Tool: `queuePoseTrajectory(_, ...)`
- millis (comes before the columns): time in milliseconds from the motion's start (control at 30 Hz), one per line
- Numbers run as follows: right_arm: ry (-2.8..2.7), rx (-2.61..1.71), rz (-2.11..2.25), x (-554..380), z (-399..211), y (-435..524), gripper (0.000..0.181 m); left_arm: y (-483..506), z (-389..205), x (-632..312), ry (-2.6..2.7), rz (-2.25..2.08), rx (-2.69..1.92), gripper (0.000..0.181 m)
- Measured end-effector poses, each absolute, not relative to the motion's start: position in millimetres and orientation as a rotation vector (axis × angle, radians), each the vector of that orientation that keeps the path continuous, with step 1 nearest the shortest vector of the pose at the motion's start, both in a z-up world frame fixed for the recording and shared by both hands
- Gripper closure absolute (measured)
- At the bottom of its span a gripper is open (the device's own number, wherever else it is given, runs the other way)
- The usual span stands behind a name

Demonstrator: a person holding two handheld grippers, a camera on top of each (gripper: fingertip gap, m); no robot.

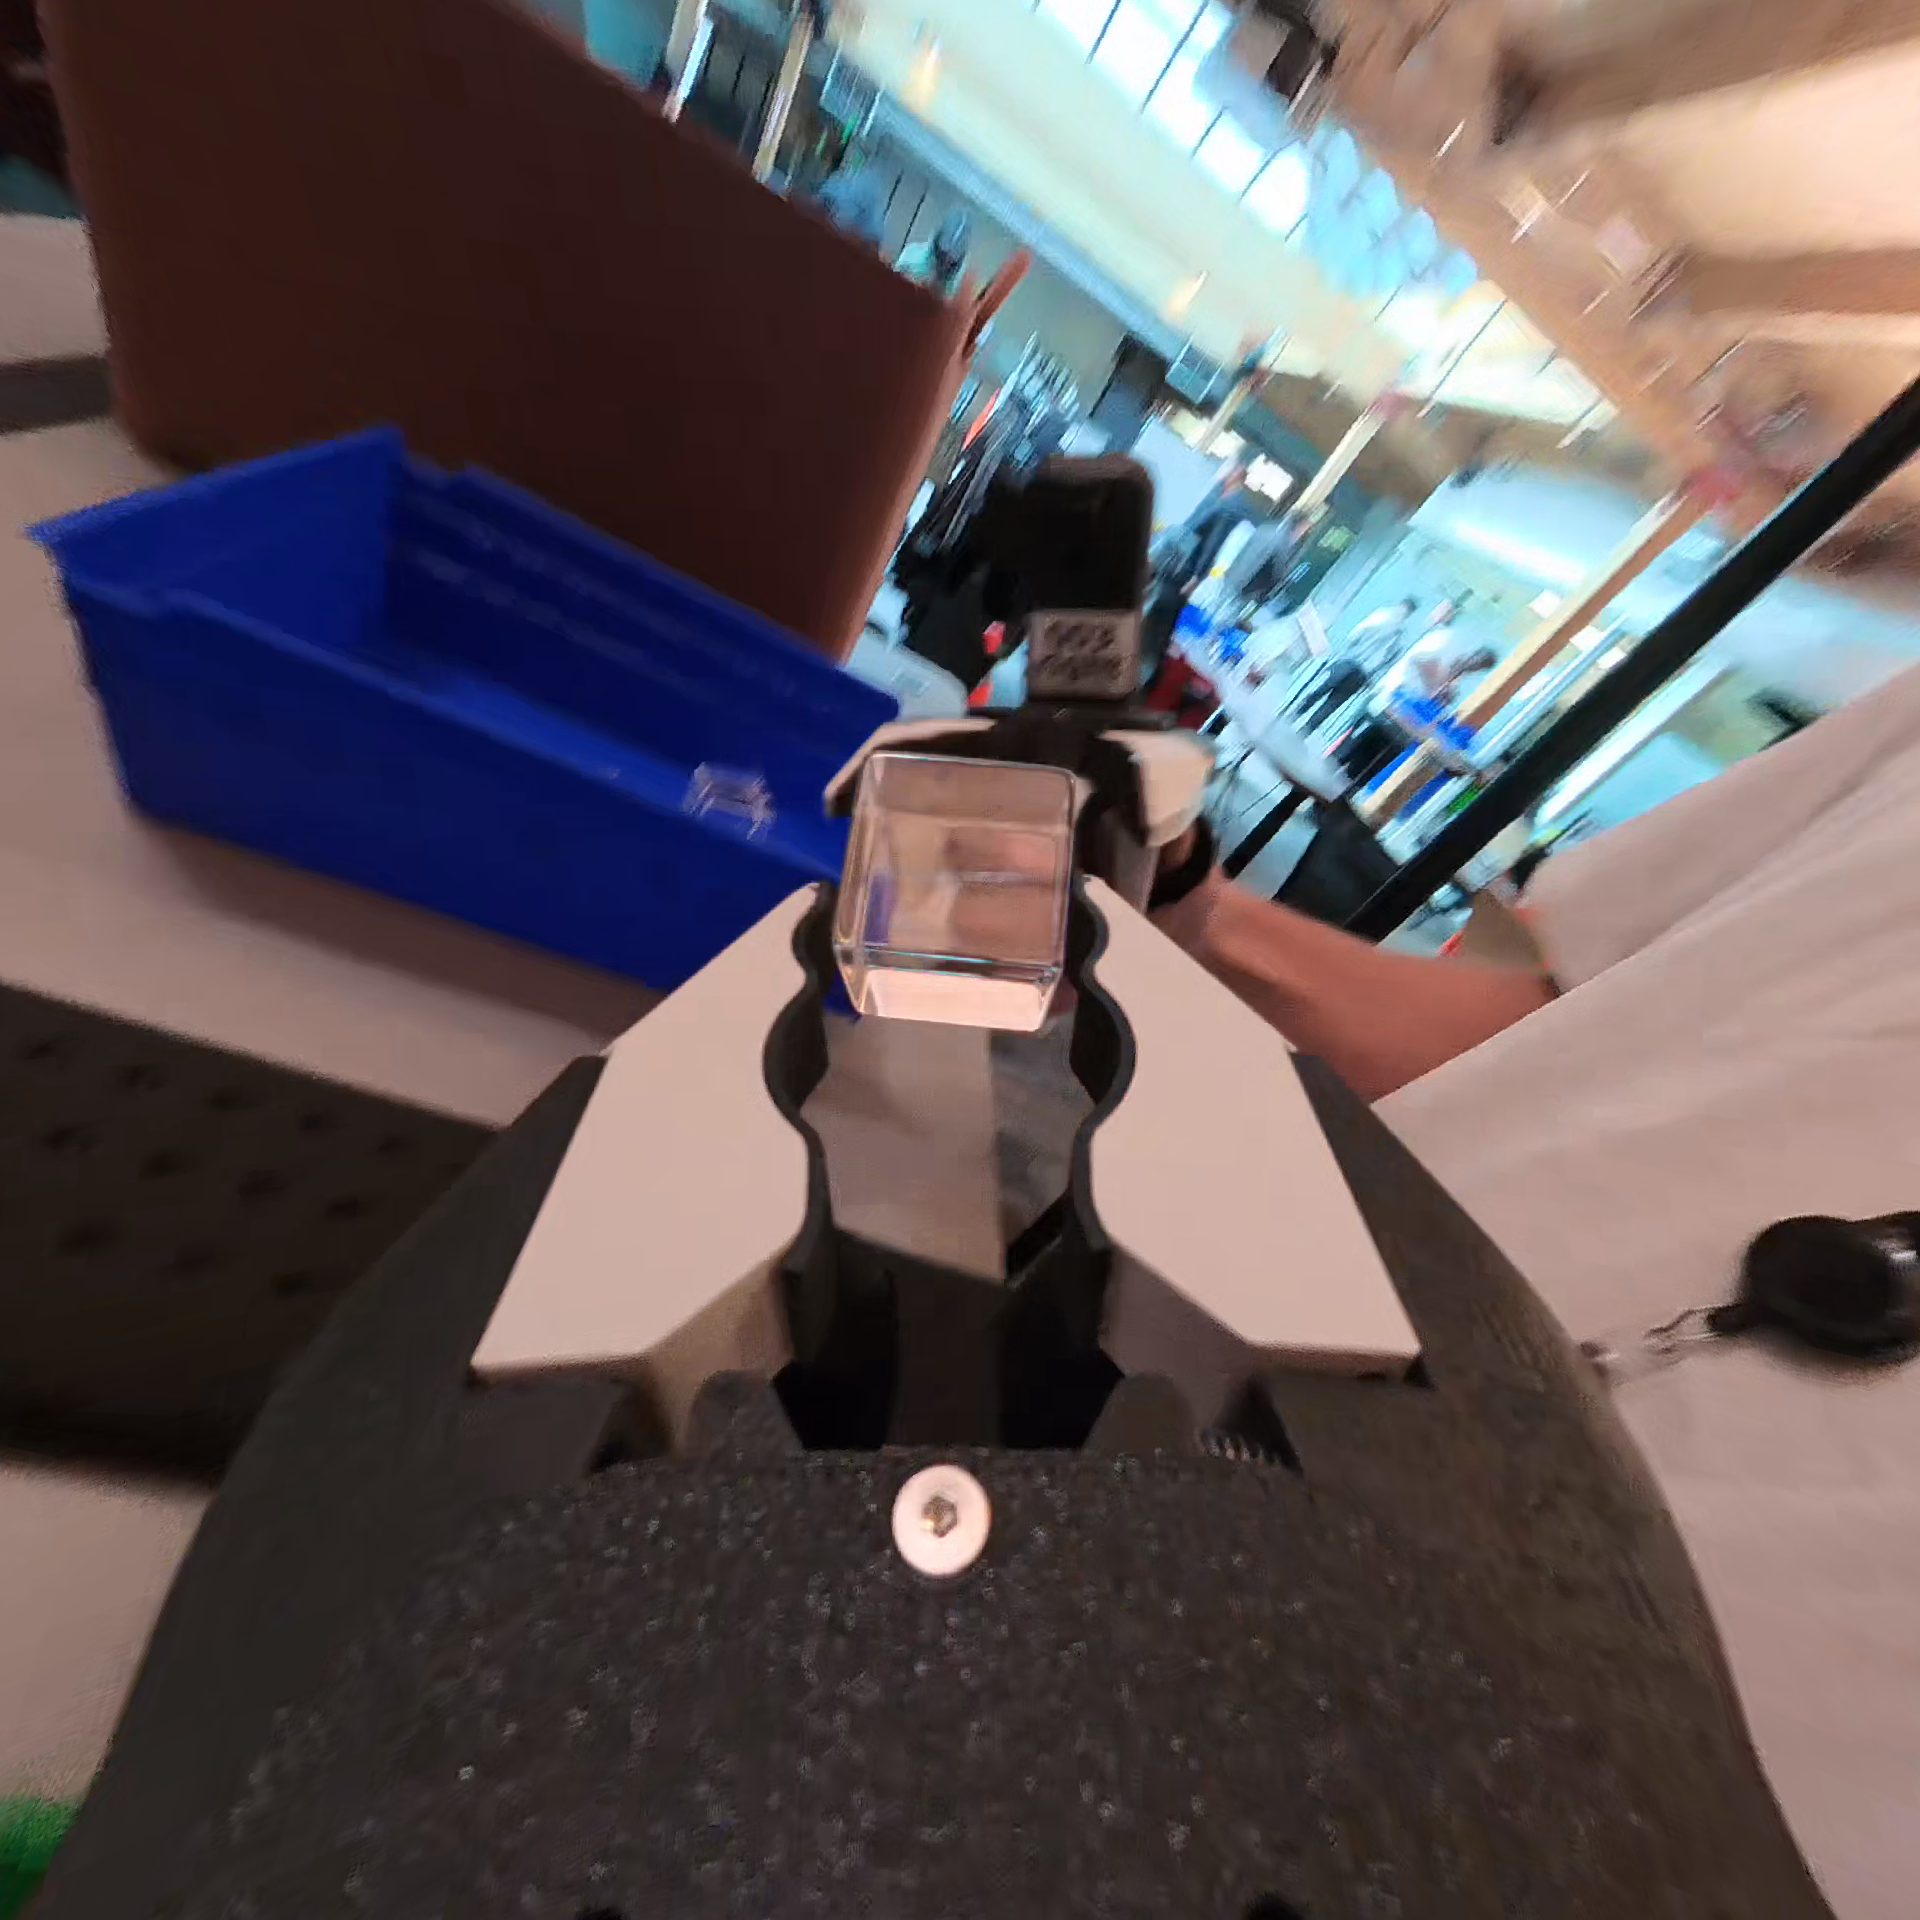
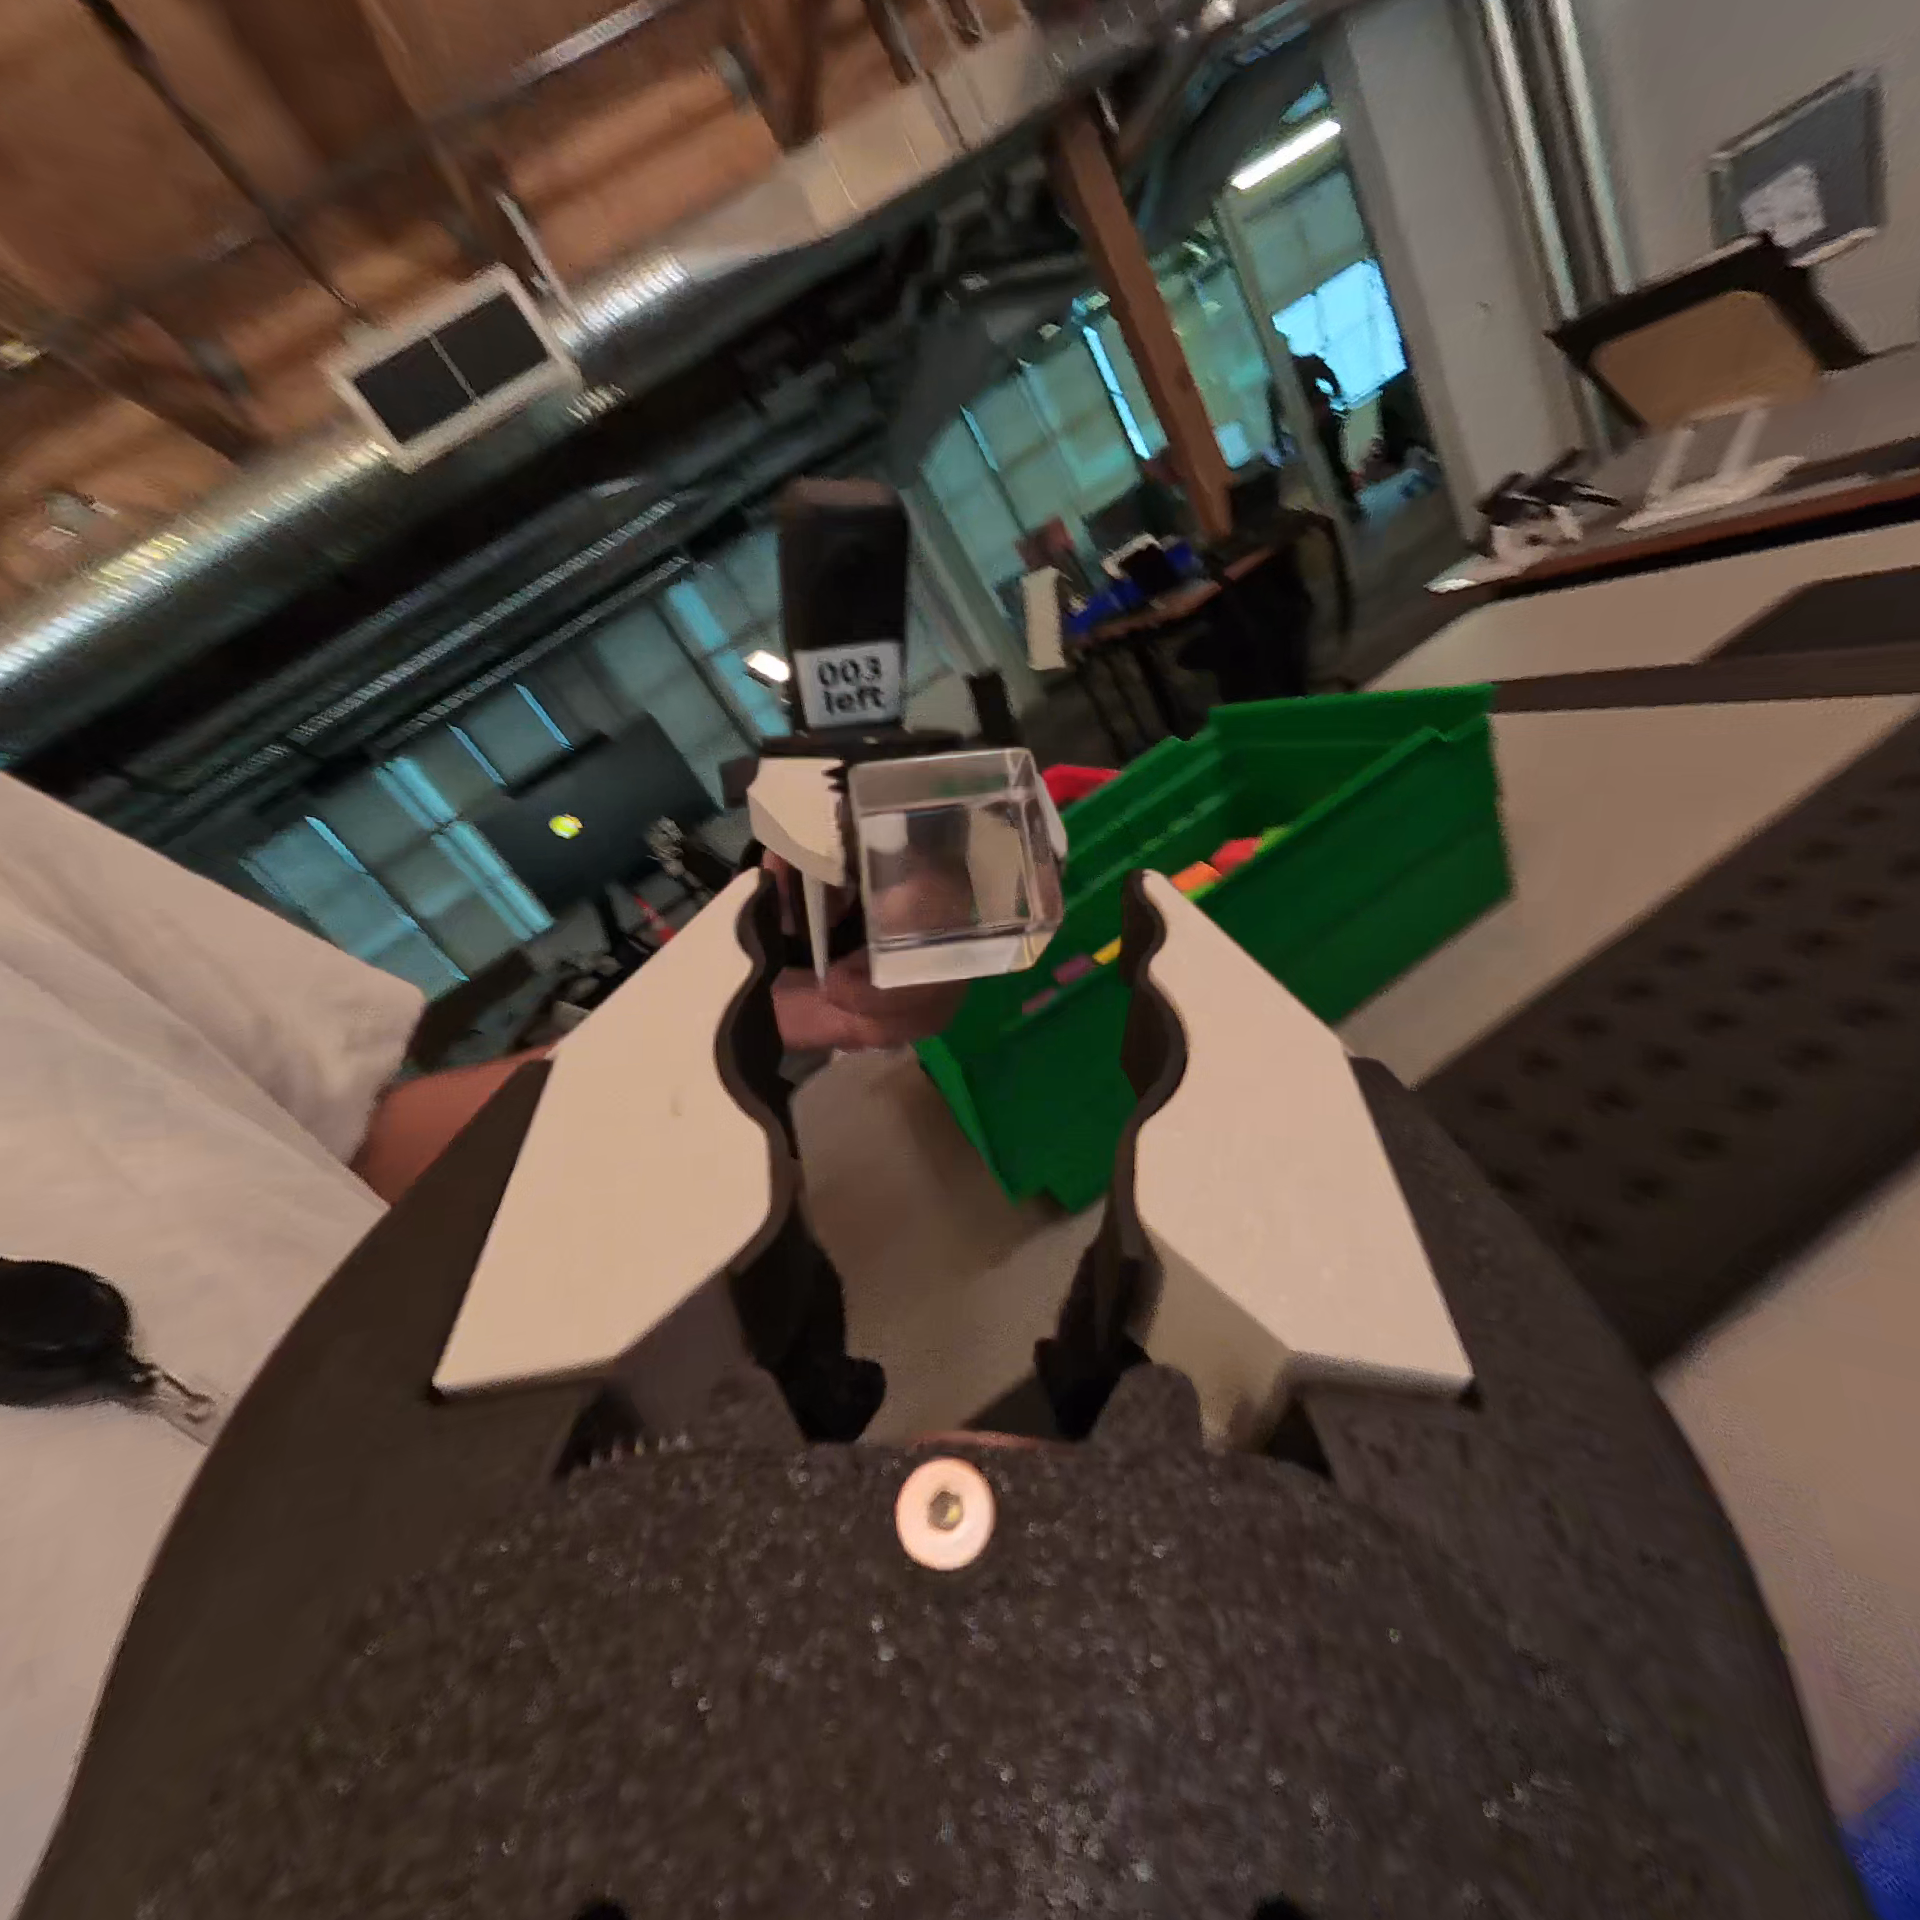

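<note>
Here we're seeing left gripper (image 1: 951, 914) clamping clear cube (image 1: 954, 894) at its fingertips, held up in air w/ blue bin (image 1: 312, 644) beyond at left, brown box (image 1: 499, 270) behind bin. Right gripper (image 2: 945, 914) is facing it, jaws gaping wide, gripping nothing, tips just short of cube. Green bin (image 2: 1351, 831) w/ coloured pieces is sitting on table (image 2: 1621, 790) beyond, beside black perforated mat (image 2: 1714, 1039).

left hand-held gripper (image 1: 951, 914) clamped, right hand-held gripper (image 2: 945, 914) spread
</note>
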State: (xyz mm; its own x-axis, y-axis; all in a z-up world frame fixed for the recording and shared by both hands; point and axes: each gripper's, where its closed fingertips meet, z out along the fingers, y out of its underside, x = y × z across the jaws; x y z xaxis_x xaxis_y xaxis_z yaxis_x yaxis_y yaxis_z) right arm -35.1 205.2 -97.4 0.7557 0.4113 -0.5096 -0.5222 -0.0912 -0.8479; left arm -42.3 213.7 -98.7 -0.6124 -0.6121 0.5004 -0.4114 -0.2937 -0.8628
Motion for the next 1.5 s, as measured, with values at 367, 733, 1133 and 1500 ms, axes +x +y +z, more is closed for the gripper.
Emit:
queuePoseTrajectory(367, -0.011, -1.454, 0.85, -49.6, -81.2, 211.9, 0.14, 206.8, -76.1, -45.2, 1.532, -2.223, -1.284, 0.136)
queuePoseTrajectory(733, 0.224, -2.14, -0.036, 165.5, -164.3, 172.5, 0.139, 214.2, -134.3, -91.2, 1.646, -1.795, -1.465, 0.12)
queuePoseTrajectory(1133, 0.652, -2.534, -0.26, 261.5, -275.3, 138.4, 0.139, 204.7, -196.5, -111.0, 1.841, -1.331, -1.649, 0.119)
queuePoseTrajectory(1500, 0.704, -2.407, -0.242, 233.9, -263.7, 130.0, 0.106, 244.3, -225.4, -33.4, 2.322, -0.609, -1.467, 0.121)
